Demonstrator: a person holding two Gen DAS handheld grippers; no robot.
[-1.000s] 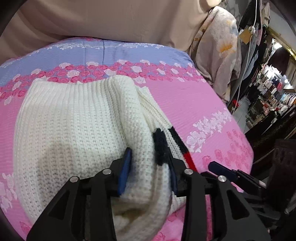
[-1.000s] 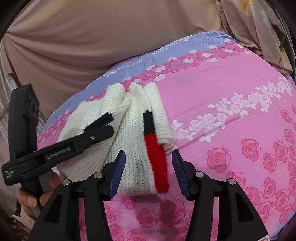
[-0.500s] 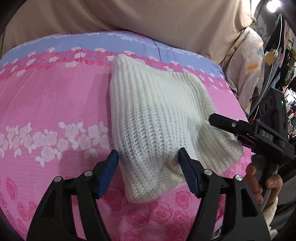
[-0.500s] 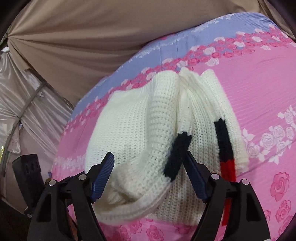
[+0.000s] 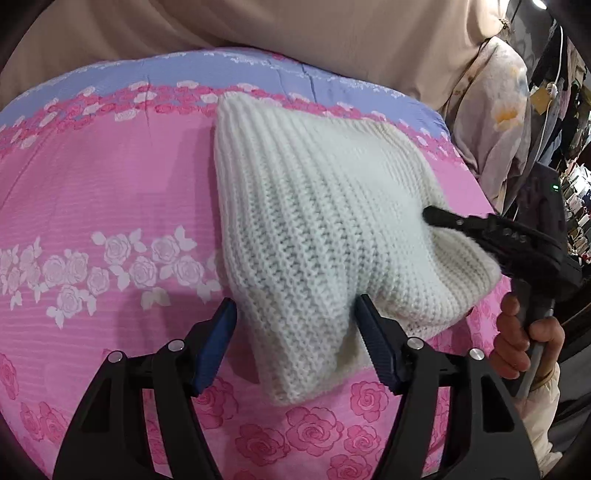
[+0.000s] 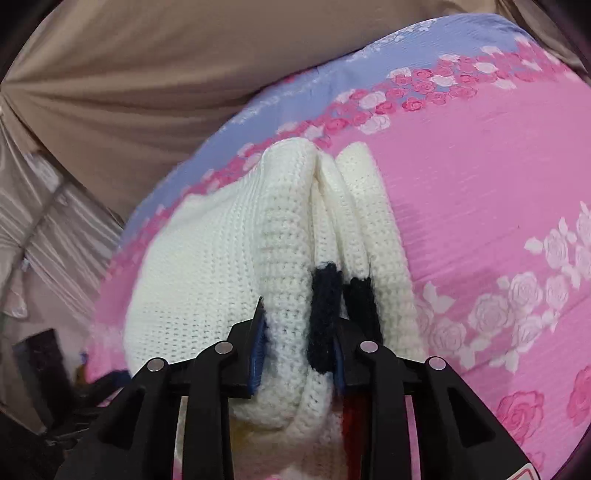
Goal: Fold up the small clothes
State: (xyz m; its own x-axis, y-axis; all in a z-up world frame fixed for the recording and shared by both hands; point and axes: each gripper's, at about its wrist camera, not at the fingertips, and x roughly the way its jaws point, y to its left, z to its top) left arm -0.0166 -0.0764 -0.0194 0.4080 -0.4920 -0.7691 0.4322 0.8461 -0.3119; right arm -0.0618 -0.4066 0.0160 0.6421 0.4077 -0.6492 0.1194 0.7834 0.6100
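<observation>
A folded white knit sweater (image 5: 314,229) with black and red stripes lies on the pink floral bedspread (image 5: 92,229). My left gripper (image 5: 295,332) is open, its blue pads astride the sweater's near left corner. My right gripper (image 6: 299,343) is shut on the sweater's (image 6: 221,266) near right edge, pinching the thick fold beside the black stripes (image 6: 325,306). The right gripper also shows in the left wrist view (image 5: 480,229), pressed into the sweater's right side, with the person's hand (image 5: 524,339) on its handle.
A beige curtain (image 5: 258,29) hangs behind the bed. A floral cloth (image 5: 491,110) and a cluttered shop lie to the right. Grey plastic sheeting (image 6: 48,229) hangs at the bed's left side. The bedspread's far band is lilac (image 6: 406,51).
The left gripper let go of the striped edge, opened and moved to the sweater's left corner. The right gripper moved onto the folded edge and shut on it.
</observation>
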